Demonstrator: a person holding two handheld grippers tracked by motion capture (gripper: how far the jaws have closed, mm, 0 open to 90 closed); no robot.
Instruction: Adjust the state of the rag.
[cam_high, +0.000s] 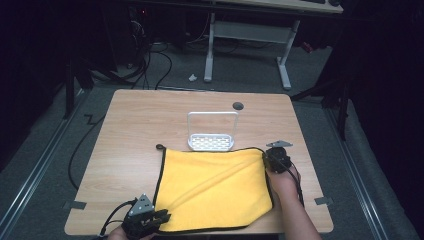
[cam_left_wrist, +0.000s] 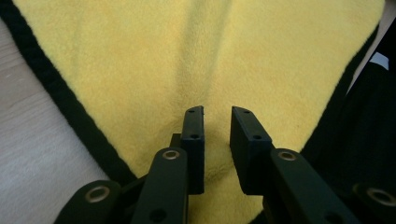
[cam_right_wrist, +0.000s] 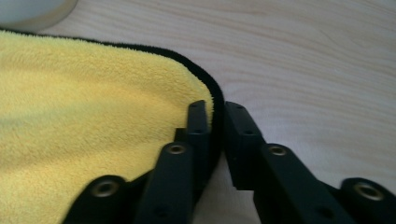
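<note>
1. The light wooden square table (cam_high: 130, 130) carries everything – it stands on grey carpet, with a small dark round grommet (cam_high: 238, 106) near the middle of its far edge.

2. The yellow fleece cloth with black piping (cam_high: 215, 187) lies spread over the near-right part of the table, its near edge along the table's near edge and its far edge just in front of the rack. A soft diagonal crease runs across it from the near-left corner toward the far-right corner. A short black loop (cam_high: 160, 147) sticks out at its far-left corner.

3. The white plastic rack with a perforated base and an upright wire frame (cam_high: 211, 131) stands near the table's centre, touching or just beside the cloth's far edge.

4. The left gripper (cam_high: 159, 218) sits at the table's near edge, on the cloth's near-left corner. In the left gripper view (cam_left_wrist: 217, 140) its jaws stand a narrow gap apart with a raised fold of yellow fleece between them – clenched on the cloth's corner.

5. The right gripper (cam_high: 270, 157) is at the cloth's far-right corner, the hand (cam_high: 284, 182) behind it resting over the cloth's right edge. In the right gripper view (cam_right_wrist: 217, 135) the jaws are drawn close, pinching the black piped edge between them.
</note>
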